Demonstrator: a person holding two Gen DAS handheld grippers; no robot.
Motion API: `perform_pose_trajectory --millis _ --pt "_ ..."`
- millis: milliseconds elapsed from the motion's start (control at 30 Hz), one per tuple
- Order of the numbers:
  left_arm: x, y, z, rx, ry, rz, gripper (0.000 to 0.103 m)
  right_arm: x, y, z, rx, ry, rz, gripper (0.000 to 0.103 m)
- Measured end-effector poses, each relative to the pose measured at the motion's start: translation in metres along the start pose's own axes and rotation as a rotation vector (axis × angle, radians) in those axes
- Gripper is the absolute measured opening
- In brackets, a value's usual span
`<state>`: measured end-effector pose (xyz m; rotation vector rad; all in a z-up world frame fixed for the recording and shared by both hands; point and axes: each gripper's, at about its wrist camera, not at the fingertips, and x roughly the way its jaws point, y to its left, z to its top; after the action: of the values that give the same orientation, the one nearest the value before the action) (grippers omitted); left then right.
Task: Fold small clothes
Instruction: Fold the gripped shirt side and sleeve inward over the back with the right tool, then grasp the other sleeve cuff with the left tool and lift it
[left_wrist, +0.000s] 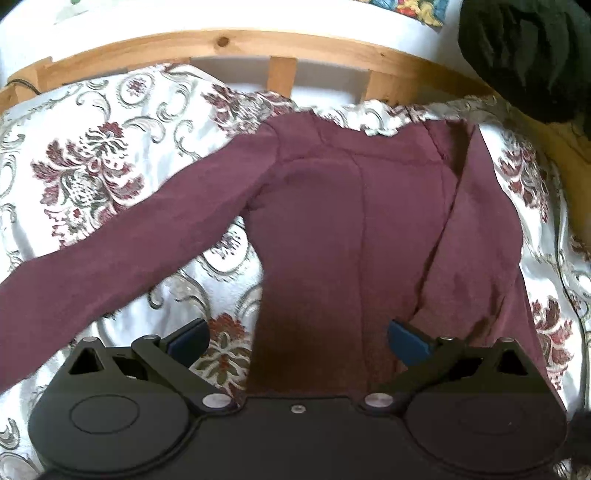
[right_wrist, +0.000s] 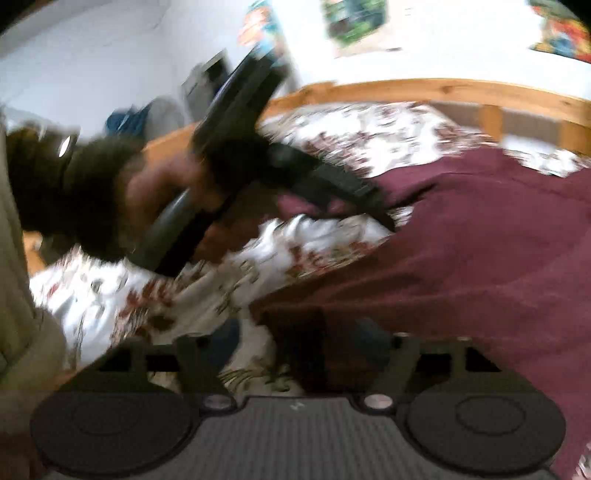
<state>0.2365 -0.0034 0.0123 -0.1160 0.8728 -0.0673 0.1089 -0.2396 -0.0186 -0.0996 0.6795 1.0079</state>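
Left tool (left_wrist: 298, 341): fingers spread wide, nothing between them, poised over the lower hem of the maroon long-sleeved top (left_wrist: 354, 229). Right tool (right_wrist: 295, 345): fingers appear parted near the garment's edge, but the right wrist view is badly smeared, so we cannot tell its state for sure. The top lies flat on the patterned bedspread (left_wrist: 92, 166). We judge one sleeve (left_wrist: 476, 236) already folded in over the body; the other sleeve (left_wrist: 140, 229) lies stretched out to the side. Remaining: that sleeve, then the body folds.
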Motion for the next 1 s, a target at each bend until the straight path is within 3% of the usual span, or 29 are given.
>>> perform_pose_trajectory --millis 167,233,333,367,467,600,633,733,800,1000 --pt "0.012 -0.011 -0.015 0.058 0.05 -0.042 0.102 -0.02 -0.053 -0.009 0.182 -0.053 -0.192 0.085" --pt "0.017 -0.013 -0.022 0.069 0.071 -0.062 0.102 -0.024 -0.073 -0.016 0.245 -0.084 -0.338 0.085" --pt "0.024 -0.02 -0.033 0.112 0.101 -0.062 0.102 -0.016 -0.093 -0.017 0.306 -0.112 -0.624 0.086" --pt "0.025 -0.022 -0.036 0.134 0.103 -0.059 0.102 -0.012 -0.096 -0.016 0.324 -0.13 -0.672 0.086" --pt "0.026 -0.029 -0.046 0.2 0.103 -0.048 0.102 0.006 -0.102 -0.014 0.335 -0.15 -0.716 0.092" --pt "0.03 -0.041 -0.06 0.303 0.142 0.011 0.102 0.035 -0.101 -0.017 0.223 0.003 -0.843 0.093" --pt "0.03 -0.041 -0.062 0.32 0.144 0.012 0.102 0.035 -0.1 -0.018 0.221 -0.006 -0.85 0.093" --pt "0.029 -0.038 -0.067 0.339 0.14 0.005 0.102 0.017 -0.103 -0.02 0.245 -0.144 -0.83 0.093" --pt "0.029 -0.033 -0.066 0.321 0.156 -0.013 0.102 0.007 -0.111 -0.017 0.21 -0.24 -0.861 0.093" --pt "0.025 -0.015 -0.063 0.273 0.176 -0.078 0.102 0.003 -0.182 -0.002 0.244 -0.36 -0.89 0.09"
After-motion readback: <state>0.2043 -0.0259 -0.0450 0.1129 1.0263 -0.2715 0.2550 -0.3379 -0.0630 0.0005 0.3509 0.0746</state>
